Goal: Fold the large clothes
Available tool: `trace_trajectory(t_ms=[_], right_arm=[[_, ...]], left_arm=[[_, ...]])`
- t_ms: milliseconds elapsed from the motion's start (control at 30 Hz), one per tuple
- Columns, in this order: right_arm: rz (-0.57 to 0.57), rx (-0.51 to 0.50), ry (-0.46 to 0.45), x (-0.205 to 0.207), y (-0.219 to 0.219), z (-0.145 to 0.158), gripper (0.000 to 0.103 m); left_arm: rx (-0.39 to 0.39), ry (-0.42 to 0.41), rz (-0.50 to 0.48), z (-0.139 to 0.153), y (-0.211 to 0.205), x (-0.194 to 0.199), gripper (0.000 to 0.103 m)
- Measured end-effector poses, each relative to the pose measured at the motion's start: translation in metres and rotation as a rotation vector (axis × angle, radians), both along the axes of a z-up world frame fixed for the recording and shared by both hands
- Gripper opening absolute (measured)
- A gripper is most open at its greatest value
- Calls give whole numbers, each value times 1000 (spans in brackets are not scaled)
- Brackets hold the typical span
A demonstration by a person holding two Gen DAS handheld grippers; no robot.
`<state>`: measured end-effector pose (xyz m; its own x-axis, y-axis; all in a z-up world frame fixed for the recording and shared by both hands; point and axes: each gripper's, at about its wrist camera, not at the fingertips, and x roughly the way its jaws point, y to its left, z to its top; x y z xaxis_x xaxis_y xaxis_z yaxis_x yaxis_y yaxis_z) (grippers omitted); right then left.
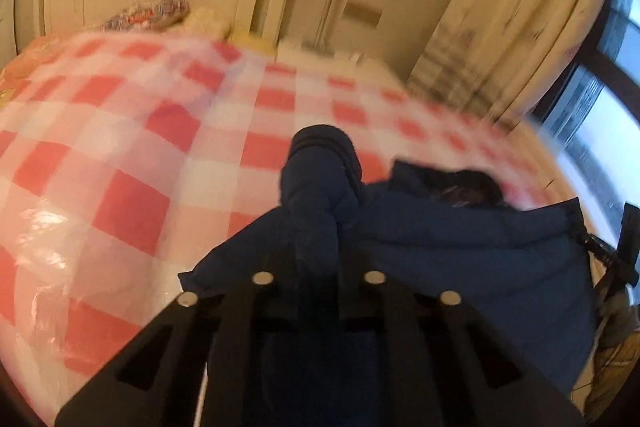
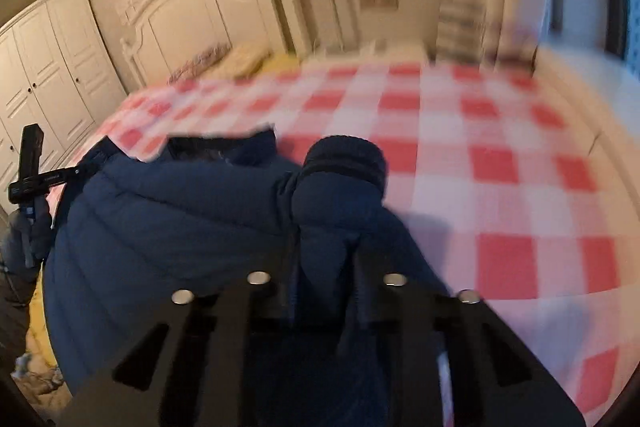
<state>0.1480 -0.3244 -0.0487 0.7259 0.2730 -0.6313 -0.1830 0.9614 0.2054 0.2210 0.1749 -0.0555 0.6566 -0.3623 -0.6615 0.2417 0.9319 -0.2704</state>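
Fingertips buried in fabric, frames motion-blurred; left gripper [image 1: 318, 247] and right gripper [image 2: 326, 259] each clamp a sleeve of the navy jacket [image 1: 460, 239] lying on the red-checked bed cover [image 2: 460, 147]; white headboard [image 2: 192, 15] behind.

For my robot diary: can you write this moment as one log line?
task: fold jacket | left gripper: shut on left sleeve | right gripper: shut on right sleeve | navy jacket: on checkered bed cover

Right gripper [image 2: 324, 259] is clamping a navy jacket sleeve [image 2: 340, 187]. Checked bedcover [image 2: 500, 155] is stretching ahead and rightward.
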Motion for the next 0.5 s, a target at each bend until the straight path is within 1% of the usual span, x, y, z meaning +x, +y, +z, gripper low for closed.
trace_trajectory(t_ms=[33,100,133,200,233,267,300,367,433,467,500], right_arm=[[-5,-1,-43,-12,3,17,15],[-16,-19,-96,-23,7,45,14],[-22,-28,-121,-26,9,61,14],[-39,-26,-138,-21,9,90,14],[-54,-31,-132,-14,8,99,14],[-78,-40,-108,-1,7,103,14],[-98,-48,-77,11,5,101,14],[-138,-56,24,43,1,80,14],[-173,-86,147,72,0,36,14],[-186,-104,196,80,1,15,14],[-199,-109,248,88,1,-8,14]], left_arm=[[6,-29,-4,11,-2,-8,9],[31,-86,-8,40,-8,-21,8],[32,-96,-14,53,-10,-22,8],[29,-88,-5,77,-15,-13,8],[39,-81,5,83,-17,-6,8],[53,-53,21,86,-20,9,9],[60,-28,29,84,-22,20,10],[89,50,60,67,-26,52,12],[98,116,80,40,-28,74,14],[103,155,97,16,-30,85,16],[131,172,113,-3,-33,91,21]])
